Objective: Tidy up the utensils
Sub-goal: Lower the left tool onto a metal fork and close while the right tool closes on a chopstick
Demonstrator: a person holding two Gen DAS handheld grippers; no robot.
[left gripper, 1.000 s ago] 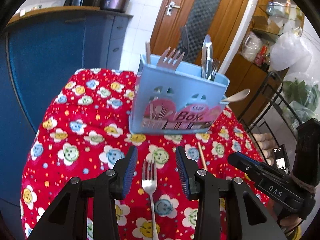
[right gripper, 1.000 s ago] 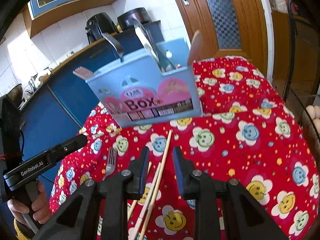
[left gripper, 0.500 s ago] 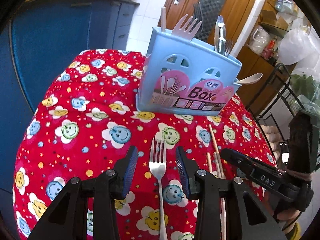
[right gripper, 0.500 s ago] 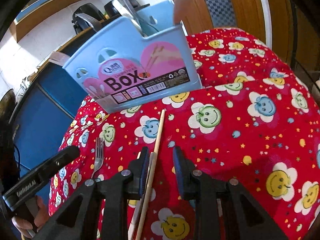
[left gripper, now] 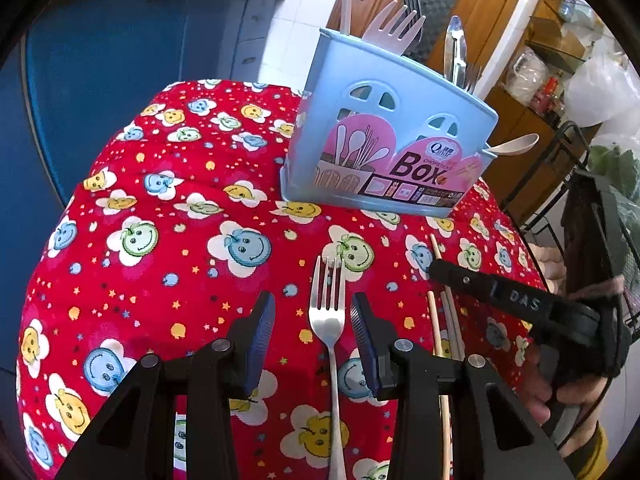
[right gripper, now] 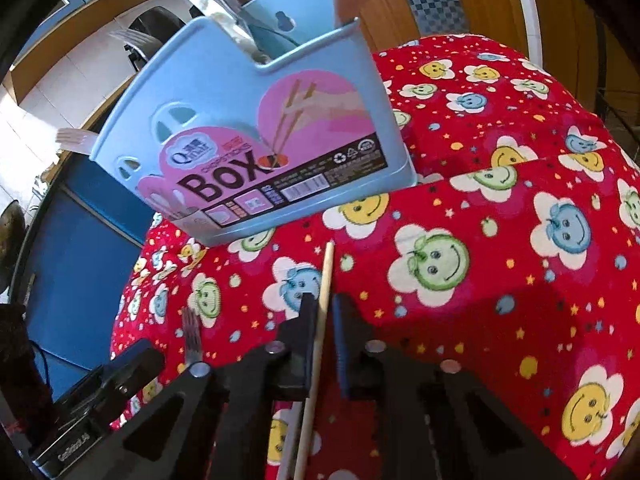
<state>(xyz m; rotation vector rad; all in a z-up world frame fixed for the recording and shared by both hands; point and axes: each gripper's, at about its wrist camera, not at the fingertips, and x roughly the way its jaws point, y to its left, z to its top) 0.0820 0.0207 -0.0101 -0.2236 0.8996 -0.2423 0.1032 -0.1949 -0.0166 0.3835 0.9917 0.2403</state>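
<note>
**Both tongs set over loose cutlery in front of the utensil box**

The left tongs (left gripper: 313, 322) stand spread with the fork (left gripper: 328, 320) lying between the pads, untouched, lined up along its neck so a squeeze would catch it. The right tongs (right gripper: 321, 320) have just been closing and now pinch a chopstick (right gripper: 325, 280) near its upper end, leaving length to steer it. More chopsticks (left gripper: 444, 328) lie beside the fork on the red tabletop (left gripper: 160, 264). The blue box (left gripper: 384, 148) stands just beyond, already holding forks and spoons upright, likely where these go.
</note>
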